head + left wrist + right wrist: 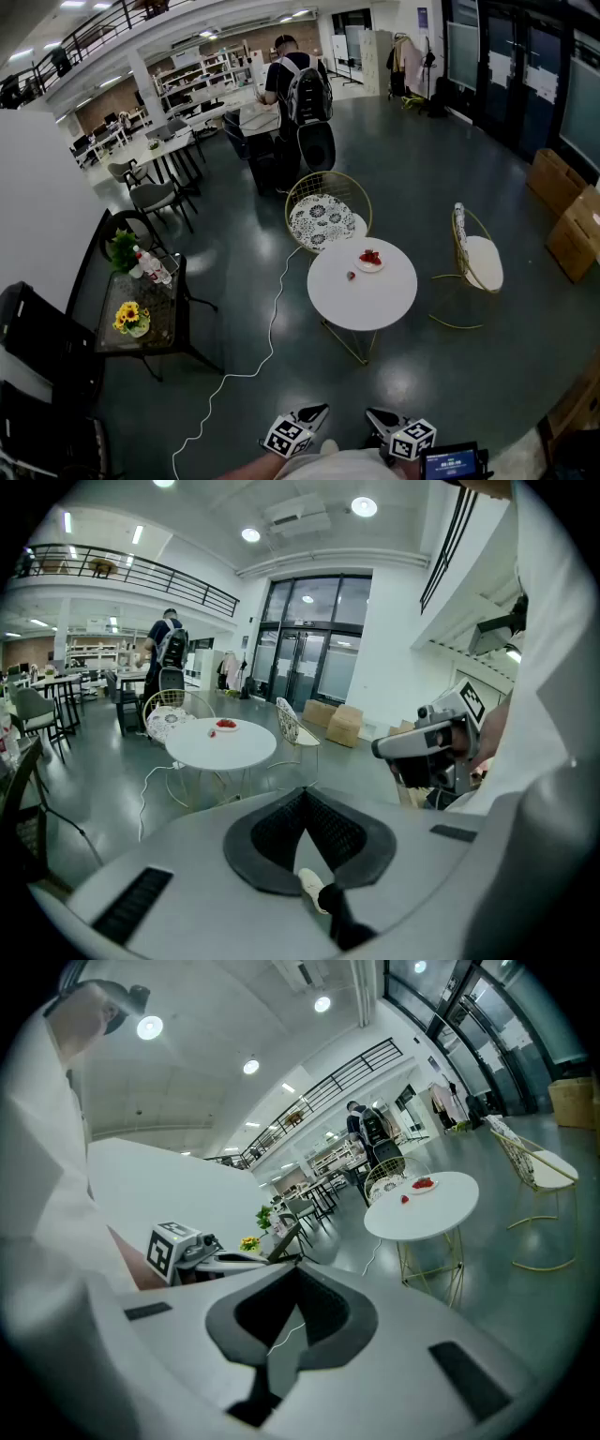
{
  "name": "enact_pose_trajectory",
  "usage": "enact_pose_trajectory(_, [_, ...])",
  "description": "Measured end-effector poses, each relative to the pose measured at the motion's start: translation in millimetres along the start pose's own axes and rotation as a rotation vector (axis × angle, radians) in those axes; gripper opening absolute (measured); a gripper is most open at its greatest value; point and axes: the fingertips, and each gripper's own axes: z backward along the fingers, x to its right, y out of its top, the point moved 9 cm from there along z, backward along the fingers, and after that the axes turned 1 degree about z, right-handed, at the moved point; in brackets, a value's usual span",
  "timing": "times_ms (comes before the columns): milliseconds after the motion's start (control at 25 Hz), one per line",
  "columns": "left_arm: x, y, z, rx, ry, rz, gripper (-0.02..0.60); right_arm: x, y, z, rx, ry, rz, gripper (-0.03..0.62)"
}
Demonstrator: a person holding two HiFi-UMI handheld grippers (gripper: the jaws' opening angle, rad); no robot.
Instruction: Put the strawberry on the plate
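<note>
By my reading the task has barely begun. The small loose red strawberry [351, 276] lies on the round white desk [370, 302], just right of the head view's centre. It sits just beside the small white plate [361, 265], at the plate's lower left, and is apart from it. The plate already carries some red fruit.

Both tools show at the bottom edge of the head view, well apart from the desk, with dark floor between. The left tool [319, 411] has its jaws pressed together with nothing between them. In its own view the right tool [375, 413] looks closed and empty too, its tips meeting.

What seems left to do is everything: come up to the desk, open one tool, take the strawberry and set it on the plate.
</note>
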Motion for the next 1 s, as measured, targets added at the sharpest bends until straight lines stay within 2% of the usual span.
enact_pose_trajectory(240, [7, -30, 55, 0.01, -0.006, 0.011, 0.008, -56, -25, -5, 0.012, 0.012, -0.001, 0.008])
enact_pose_trajectory(520, [13, -25, 72, 0.087, -0.01, -0.007, 0.008, -68, -20, 1, 0.054, -0.017, 0.023, 0.008])
enact_pose_trajectory(1000, [7, -25, 83, 0.102, -0.021, 0.003, 0.008, -80, -16, -5, 0.042, -0.03, 0.058, 0.008])
